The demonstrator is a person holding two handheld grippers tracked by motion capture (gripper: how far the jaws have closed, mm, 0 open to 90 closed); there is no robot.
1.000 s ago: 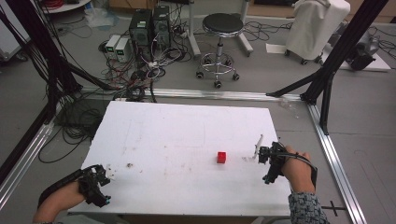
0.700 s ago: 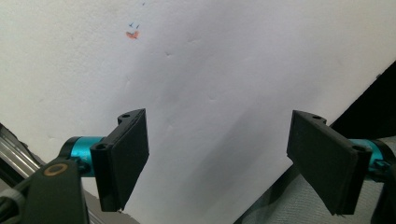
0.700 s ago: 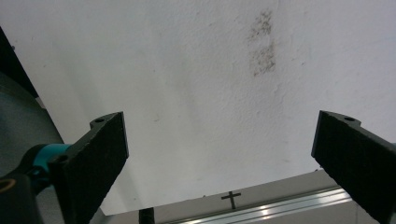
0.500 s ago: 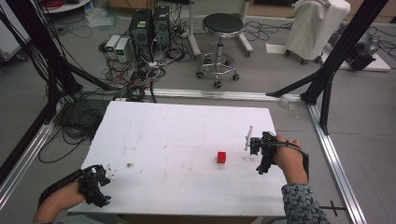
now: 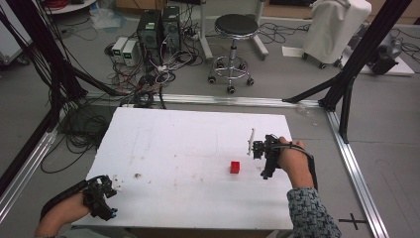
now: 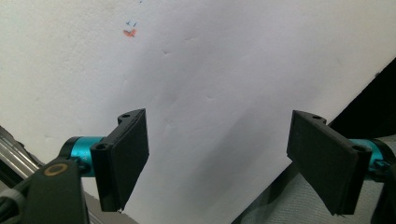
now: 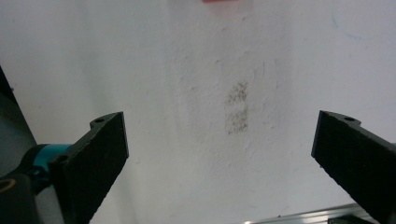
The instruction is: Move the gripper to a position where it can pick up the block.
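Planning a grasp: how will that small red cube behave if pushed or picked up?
The red cube has flat faces, so it should slide, not roll. It looks small and probably light; a nudge may skid it across the smooth white table. Apparently rigid.

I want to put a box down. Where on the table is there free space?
Most of the white table is bare: the whole far half, and the middle between the left gripper and the red cube. It is tighter between the cube and the right gripper.
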